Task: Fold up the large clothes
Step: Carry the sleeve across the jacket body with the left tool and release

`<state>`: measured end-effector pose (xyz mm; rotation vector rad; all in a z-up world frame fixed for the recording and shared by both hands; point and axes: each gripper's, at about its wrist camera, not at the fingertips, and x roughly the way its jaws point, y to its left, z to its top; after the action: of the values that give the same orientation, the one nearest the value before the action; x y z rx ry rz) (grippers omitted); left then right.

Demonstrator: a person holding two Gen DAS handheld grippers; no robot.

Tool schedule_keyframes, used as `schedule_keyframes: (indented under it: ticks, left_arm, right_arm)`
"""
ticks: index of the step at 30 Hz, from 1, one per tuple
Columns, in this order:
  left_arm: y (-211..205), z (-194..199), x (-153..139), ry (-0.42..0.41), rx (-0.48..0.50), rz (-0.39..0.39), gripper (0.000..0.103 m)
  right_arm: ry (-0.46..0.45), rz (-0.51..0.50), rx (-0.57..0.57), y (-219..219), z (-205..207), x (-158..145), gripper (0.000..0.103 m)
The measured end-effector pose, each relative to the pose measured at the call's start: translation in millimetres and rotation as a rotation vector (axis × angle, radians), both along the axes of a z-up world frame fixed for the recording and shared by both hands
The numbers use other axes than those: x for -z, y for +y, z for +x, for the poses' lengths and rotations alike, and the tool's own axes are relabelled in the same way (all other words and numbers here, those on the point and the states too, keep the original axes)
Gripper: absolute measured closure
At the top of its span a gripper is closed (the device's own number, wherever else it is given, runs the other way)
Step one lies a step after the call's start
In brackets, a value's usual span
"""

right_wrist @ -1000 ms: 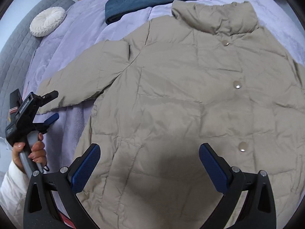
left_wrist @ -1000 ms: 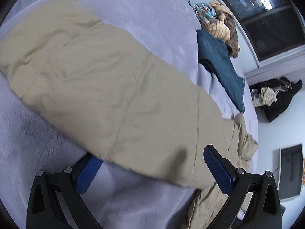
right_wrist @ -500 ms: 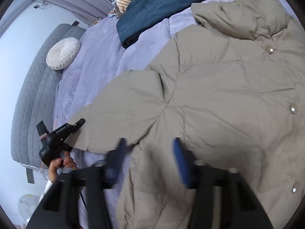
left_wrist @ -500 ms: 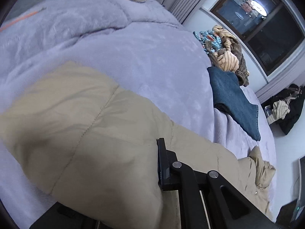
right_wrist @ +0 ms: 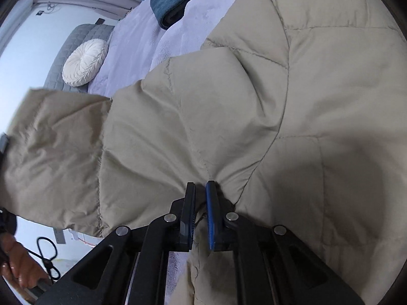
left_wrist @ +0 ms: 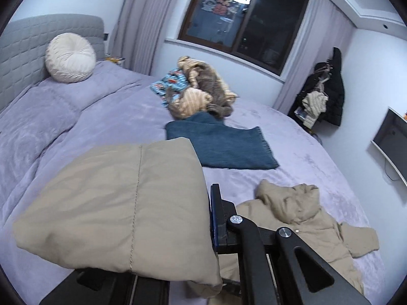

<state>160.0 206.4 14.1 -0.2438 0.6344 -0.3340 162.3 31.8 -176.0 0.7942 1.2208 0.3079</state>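
On the lilac bed (left_wrist: 127, 117), right gripper (right_wrist: 201, 213) pinching beige jacket (right_wrist: 279, 101) at the underarm, left gripper (left_wrist: 213, 218) clamping its lifted sleeve (left_wrist: 114, 203), collar (left_wrist: 287, 200) visible only from left.

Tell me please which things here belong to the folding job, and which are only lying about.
Part of the job:
- beige puffer jacket, its sleeve lifted
- left gripper, shut on the sleeve
- right gripper, shut on the jacket

Only lying about:
- folded blue blanket
- heap of clothes
- round white cushion
- dark coat on the rack
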Motion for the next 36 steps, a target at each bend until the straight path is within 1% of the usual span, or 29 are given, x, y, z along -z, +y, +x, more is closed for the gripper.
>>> schedule_keyframes:
  ticks: [3, 5, 8, 10, 13, 15, 16, 17, 18, 20, 21, 22, 23, 24, 25, 26, 27, 30, 33, 34, 35, 36]
  left_arm:
    - [-62, 1, -15, -0.021, 0.122, -0.018, 0.092]
    - [-108, 0, -17, -0.021, 0.198, 0.005, 0.092]
    - [-179, -7, -9, -0.003, 0.315, 0.048, 0.092]
    - [-227, -12, 7, 0.036, 0.383, 0.098, 0.092]
    - [-291, -19, 46, 0.088, 0.437, 0.199, 0.092]
    - [-320, -21, 78, 0.130, 0.462, 0.269, 0.092]
    - [-335, -24, 94, 0.148, 0.468, 0.319, 0.092]
    - [-343, -26, 109, 0.161, 0.472, 0.357, 0.092]
    - [-349, -30, 126, 0.181, 0.478, 0.399, 0.092]
    - [-360, -36, 149, 0.215, 0.482, 0.469, 0.091]
    - [-361, -38, 156, 0.219, 0.480, 0.485, 0.082]
    - [-361, -42, 160, 0.220, 0.483, 0.485, 0.060]
    - [-360, -46, 161, 0.221, 0.489, 0.474, 0.042]
    - [-359, -48, 160, 0.217, 0.491, 0.466, 0.013]
    - [-357, -52, 159, 0.199, 0.480, 0.462, 0.004]
    - [-354, -57, 153, 0.167, 0.464, 0.458, 0.004]
    - [-353, -57, 150, 0.162, 0.464, 0.454, 0.004]
    - [-338, -55, 136, 0.177, 0.460, 0.432, 0.004]
    - [-297, -56, 113, 0.141, 0.418, 0.398, 0.004]
    - [-279, -58, 105, 0.127, 0.394, 0.397, 0.004]
    - [-260, -60, 98, 0.111, 0.358, 0.406, 0.004]
    - [-241, -61, 94, 0.101, 0.318, 0.421, 0.004]
  right_arm:
    - [-0.010, 0.033, -0.029, -10, -7, -13, 0.094]
    - [-0.029, 0.033, -0.002, -31, -22, -27, 0.094]
    - [-0.066, -0.021, 0.068, -75, -53, -47, 0.094]
    - [-0.083, -0.080, 0.135, -113, -79, -60, 0.094]
    - [-0.074, -0.149, 0.243, -168, -118, -69, 0.094]
    - [-0.061, -0.174, 0.303, -198, -141, -71, 0.093]
    - [-0.055, -0.185, 0.323, -209, -150, -72, 0.093]
    - [-0.048, -0.200, 0.342, -220, -160, -71, 0.093]
    - [-0.041, -0.209, 0.354, -229, -166, -70, 0.093]
    - [-0.020, -0.213, 0.373, -241, -179, -66, 0.093]
    - [-0.013, -0.210, 0.381, -249, -184, -65, 0.093]
    - [-0.009, -0.204, 0.386, -251, -188, -63, 0.093]
    - [-0.011, -0.198, 0.387, -263, -191, -63, 0.093]
    - [-0.011, -0.197, 0.389, -264, -189, -60, 0.093]
    - [-0.012, -0.196, 0.389, -263, -189, -61, 0.093]
    - [-0.014, -0.194, 0.388, -269, -186, -58, 0.093]
    - [-0.014, -0.195, 0.387, -269, -184, -59, 0.093]
    - [-0.019, -0.209, 0.380, -283, -196, -61, 0.093]
    - [-0.026, -0.237, 0.358, -279, -190, -68, 0.092]
    - [-0.034, -0.250, 0.344, -276, -187, -72, 0.089]
    - [-0.042, -0.268, 0.328, -272, -183, -76, 0.070]
    - [-0.052, -0.289, 0.309, -267, -181, -81, 0.035]
